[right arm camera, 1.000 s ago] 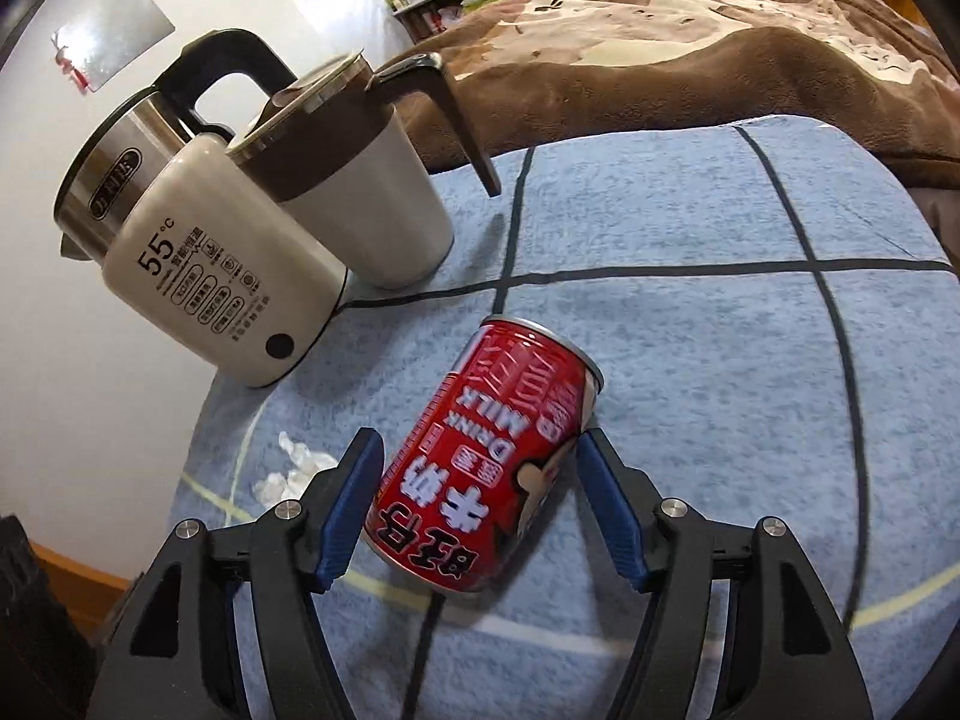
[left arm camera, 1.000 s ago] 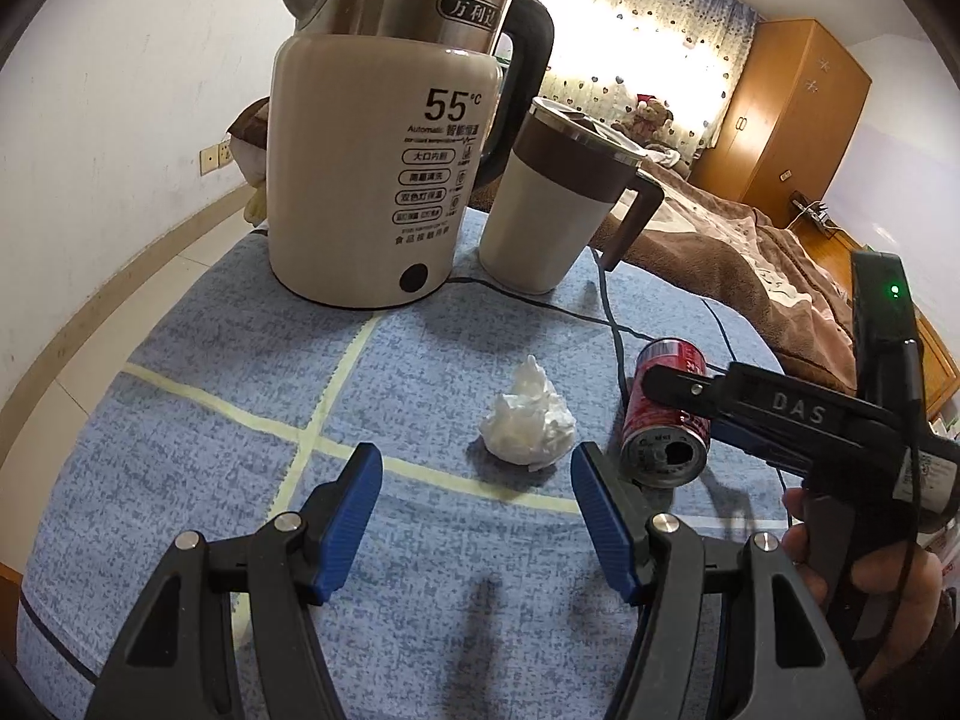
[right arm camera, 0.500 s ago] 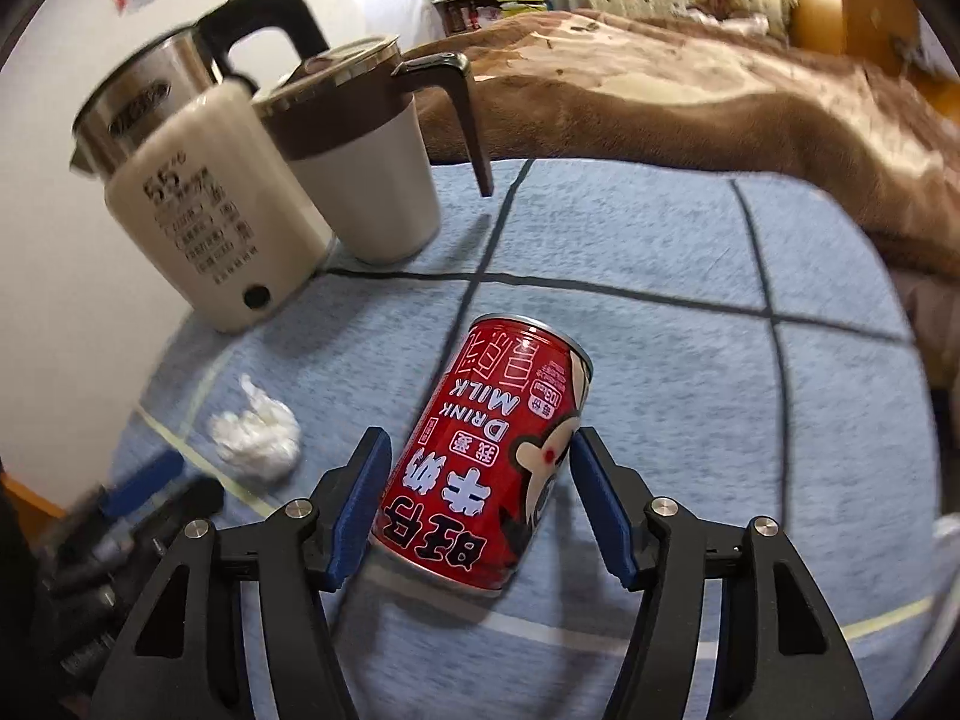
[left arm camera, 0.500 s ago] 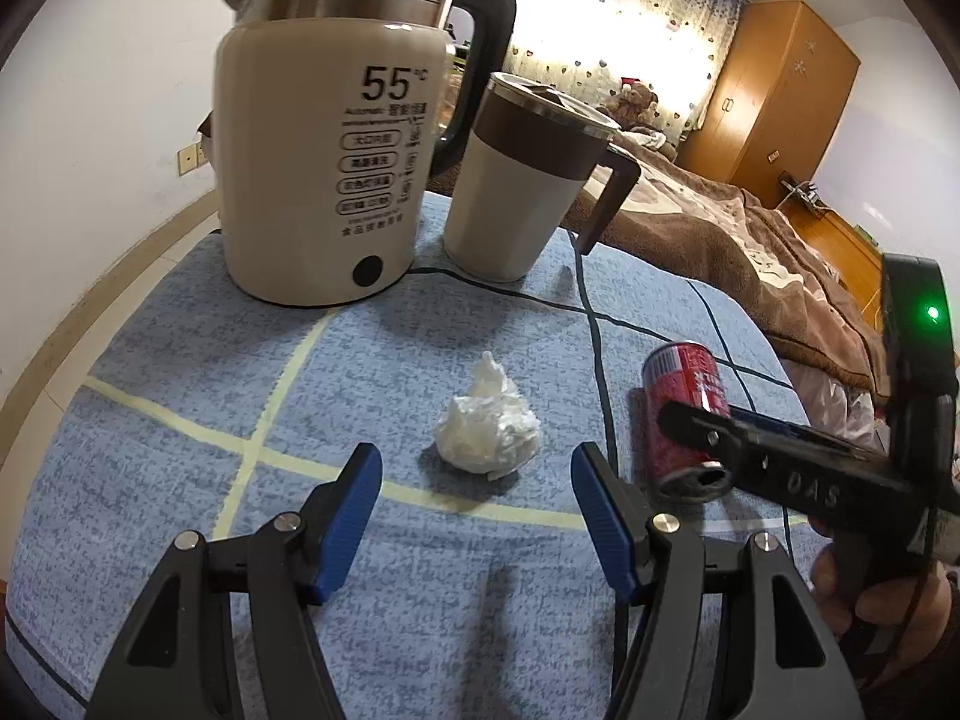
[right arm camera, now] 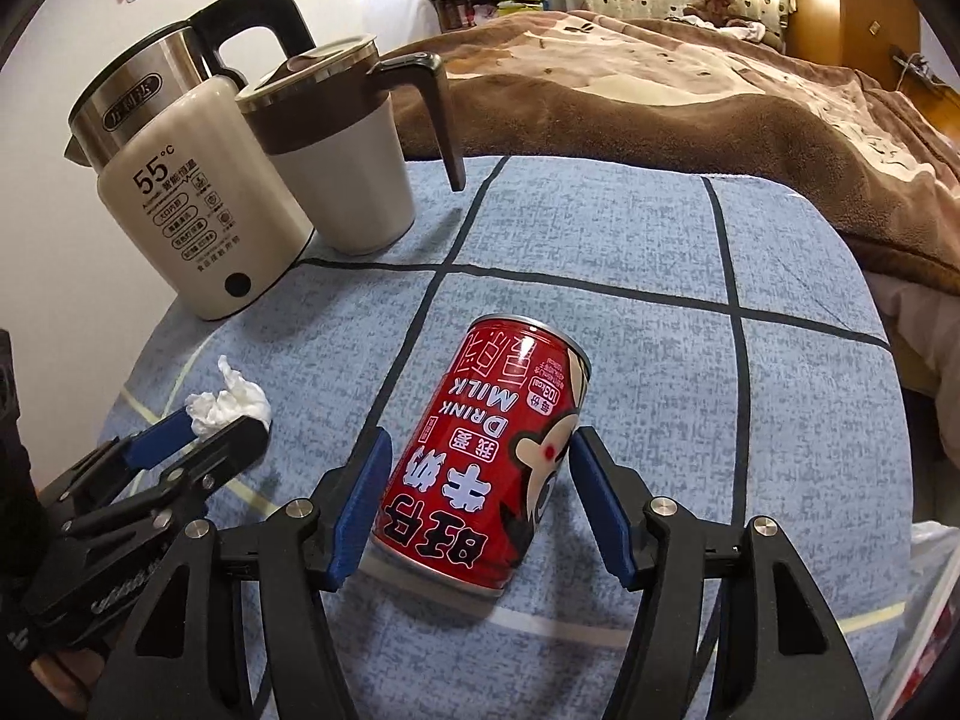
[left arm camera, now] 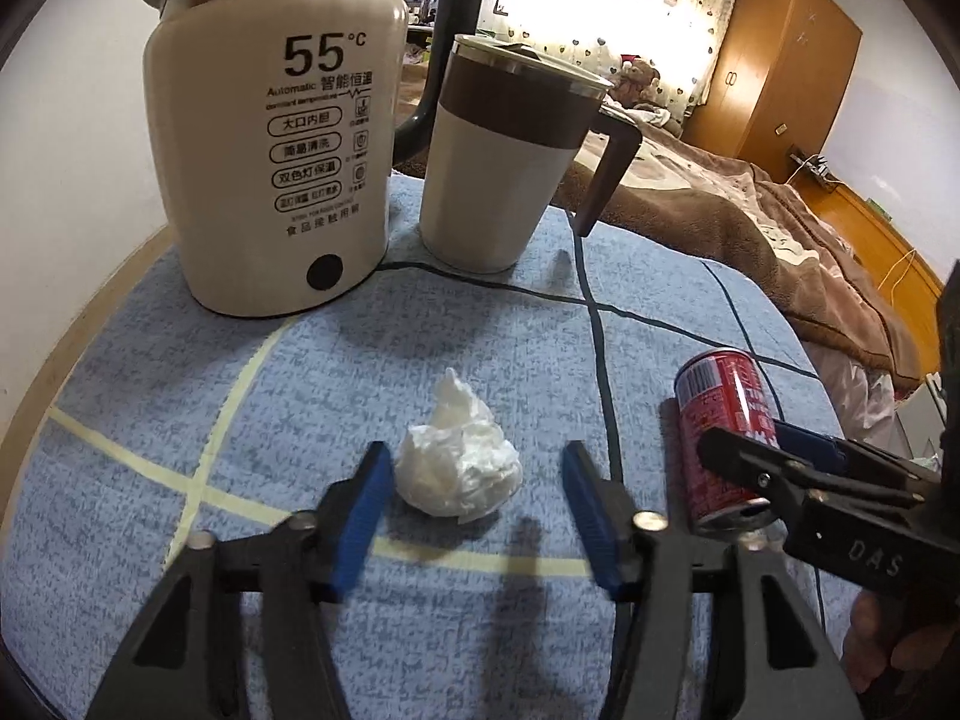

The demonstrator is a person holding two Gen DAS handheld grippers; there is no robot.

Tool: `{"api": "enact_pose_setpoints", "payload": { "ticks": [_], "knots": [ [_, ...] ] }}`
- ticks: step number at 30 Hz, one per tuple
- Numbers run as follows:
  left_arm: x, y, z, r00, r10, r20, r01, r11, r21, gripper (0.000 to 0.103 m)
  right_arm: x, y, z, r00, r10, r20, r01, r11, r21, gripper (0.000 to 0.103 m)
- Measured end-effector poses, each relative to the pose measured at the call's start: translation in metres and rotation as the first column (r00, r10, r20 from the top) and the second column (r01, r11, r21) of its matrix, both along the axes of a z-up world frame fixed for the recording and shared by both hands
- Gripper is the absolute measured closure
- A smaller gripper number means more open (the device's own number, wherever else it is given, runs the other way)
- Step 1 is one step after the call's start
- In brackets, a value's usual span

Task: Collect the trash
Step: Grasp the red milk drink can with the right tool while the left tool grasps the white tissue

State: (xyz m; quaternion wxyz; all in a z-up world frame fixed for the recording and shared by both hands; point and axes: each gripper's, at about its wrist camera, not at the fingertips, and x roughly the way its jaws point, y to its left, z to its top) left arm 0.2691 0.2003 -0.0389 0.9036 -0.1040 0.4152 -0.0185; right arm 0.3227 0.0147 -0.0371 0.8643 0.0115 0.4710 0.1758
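Note:
A crumpled white tissue (left arm camera: 459,462) lies on the blue checked tablecloth (left arm camera: 300,396). My left gripper (left arm camera: 474,474) is open, its blue pads on either side of the tissue, the left pad almost touching it. A red milk drink can (right arm camera: 480,462) lies on its side to the right. My right gripper (right arm camera: 480,480) is open with its pads around the can's body, close to both sides. The can (left arm camera: 723,426) and the right gripper's fingers (left arm camera: 780,468) also show in the left wrist view; the tissue (right arm camera: 225,408) and left gripper's fingers (right arm camera: 228,444) show in the right wrist view.
A cream electric kettle (left arm camera: 282,168) and a white and brown lidded mug (left arm camera: 498,162) stand at the back of the table, a black cord (left arm camera: 480,282) behind them. A bed with a brown blanket (right arm camera: 690,96) lies beyond. A plastic bag (right arm camera: 936,600) hangs at the right edge.
Both grippers have moved forward and lower: the left pads now flank the tissue, and the right pads sit farther along the can. Both stay open.

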Motion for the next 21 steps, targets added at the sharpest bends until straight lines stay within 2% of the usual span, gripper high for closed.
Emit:
{"api": "enact_pose_setpoints", "payload": {
  "ticks": [7, 14, 21],
  "knots": [
    [0.004, -0.002, -0.002, 1.0, 0.0, -0.018, 0.0, 1.0, 0.016, 0.065, -0.007, -0.004, 0.001, 1.0, -0.011, 0.012, 0.011, 1.0, 0.013, 0.041],
    [-0.01, -0.013, 0.008, 1.0, -0.028, 0.011, 0.028, 0.999, 0.02, 0.067, -0.018, -0.014, 0.003, 0.999, -0.017, 0.03, 0.015, 0.999, 0.052, 0.044],
    [-0.026, -0.026, 0.019, 0.998, -0.051, 0.031, 0.052, 0.999, -0.008, 0.067, -0.036, -0.028, 0.013, 0.998, -0.019, 0.057, 0.015, 0.997, 0.07, 0.049]
  ]
}}
